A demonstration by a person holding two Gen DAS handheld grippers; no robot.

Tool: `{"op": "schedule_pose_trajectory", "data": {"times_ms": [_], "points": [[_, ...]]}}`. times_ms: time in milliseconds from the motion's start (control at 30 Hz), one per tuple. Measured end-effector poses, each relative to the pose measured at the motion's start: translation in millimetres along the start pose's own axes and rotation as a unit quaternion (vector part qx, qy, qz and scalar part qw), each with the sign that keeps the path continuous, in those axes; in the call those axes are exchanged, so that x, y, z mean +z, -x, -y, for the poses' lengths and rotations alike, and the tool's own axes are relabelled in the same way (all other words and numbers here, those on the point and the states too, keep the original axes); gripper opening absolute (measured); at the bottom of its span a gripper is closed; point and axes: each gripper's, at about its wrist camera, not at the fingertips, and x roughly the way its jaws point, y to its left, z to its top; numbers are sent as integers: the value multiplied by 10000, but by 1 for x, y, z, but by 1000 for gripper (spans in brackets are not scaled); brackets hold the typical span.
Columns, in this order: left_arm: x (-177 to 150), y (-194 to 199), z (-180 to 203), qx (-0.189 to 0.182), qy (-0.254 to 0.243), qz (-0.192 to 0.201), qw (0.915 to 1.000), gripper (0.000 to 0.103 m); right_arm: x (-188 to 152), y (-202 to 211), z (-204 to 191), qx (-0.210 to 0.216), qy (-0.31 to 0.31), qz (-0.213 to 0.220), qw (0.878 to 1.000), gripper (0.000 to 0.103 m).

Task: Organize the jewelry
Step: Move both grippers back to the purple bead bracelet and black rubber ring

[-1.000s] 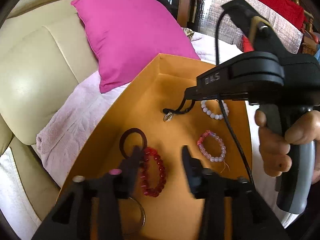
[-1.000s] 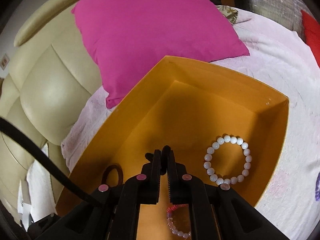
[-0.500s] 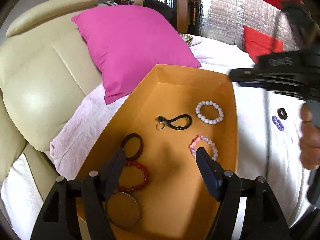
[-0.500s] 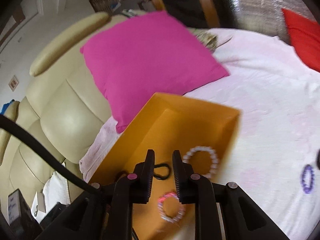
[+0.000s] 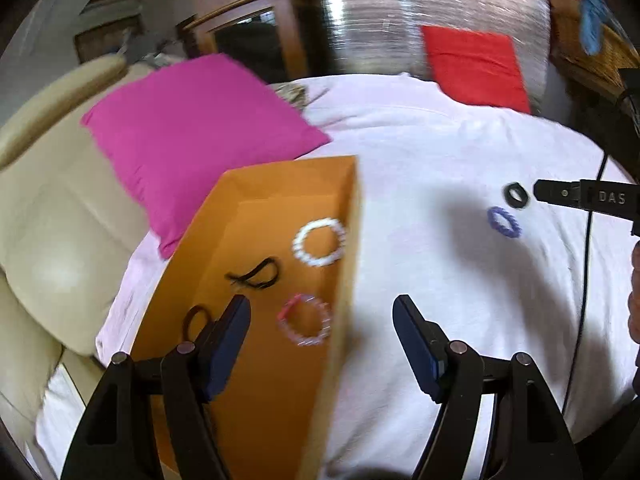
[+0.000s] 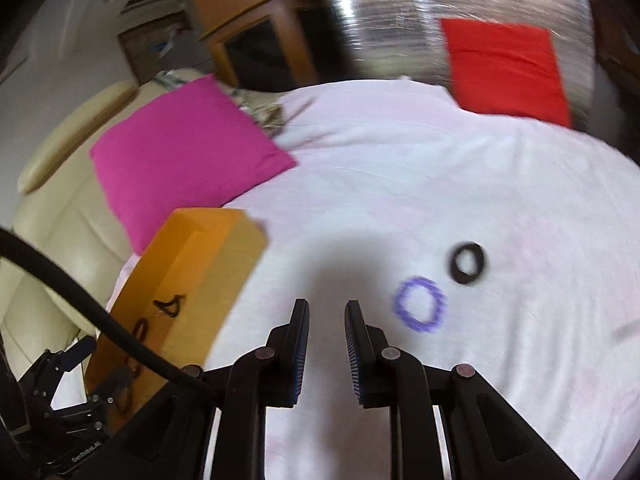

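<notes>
Jewelry is split between two places: most of it lies inside the orange box (image 5: 280, 184), while a purple bracelet (image 6: 420, 305) and a black ring (image 6: 467, 263) lie loose on the white bedspread (image 6: 400, 184), well apart from the box on its right side. Inside the box, the left wrist view shows a white bead bracelet (image 5: 319, 241) nearest the box's right wall, a pink bead bracelet (image 5: 306, 320) nearer the camera than it, a black cord (image 5: 256, 273) toward the box's middle, and a dark hair tie (image 5: 196, 320) by the left wall. A pink cushion (image 5: 192, 128) sits just beyond the box's far edge.

The right gripper (image 6: 327, 316) hovers over the bedspread between the box and the purple bracelet, fingers parted by a narrow gap and holding nothing; that gap looks suited to pinching a thin band, and its heading suggests the purple bracelet is the next pick. The left gripper (image 5: 322, 312) straddles the box's right wall with its jaws spread wide and empty, likely waiting beside the box rather than reaching. Both views are motion-blurred, so finer detail of the pieces cannot be told.
</notes>
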Motion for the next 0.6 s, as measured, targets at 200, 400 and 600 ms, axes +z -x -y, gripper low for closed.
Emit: {"op": "schedule_pose_trajectory", "data": {"times_ms": [200,400,600], "points": [[24,-1,55,83,-633,115,9979,76,-3,5,46,26,-334,20,9994,21],[40,-23,105,-34,-808,33,9967,76,-1,6,88,-46,-684,-44,9976,21],[47,-59,148,-132,-761,-171,9969,76,0,17,130,-292,-920,-72,9953,21]]}}
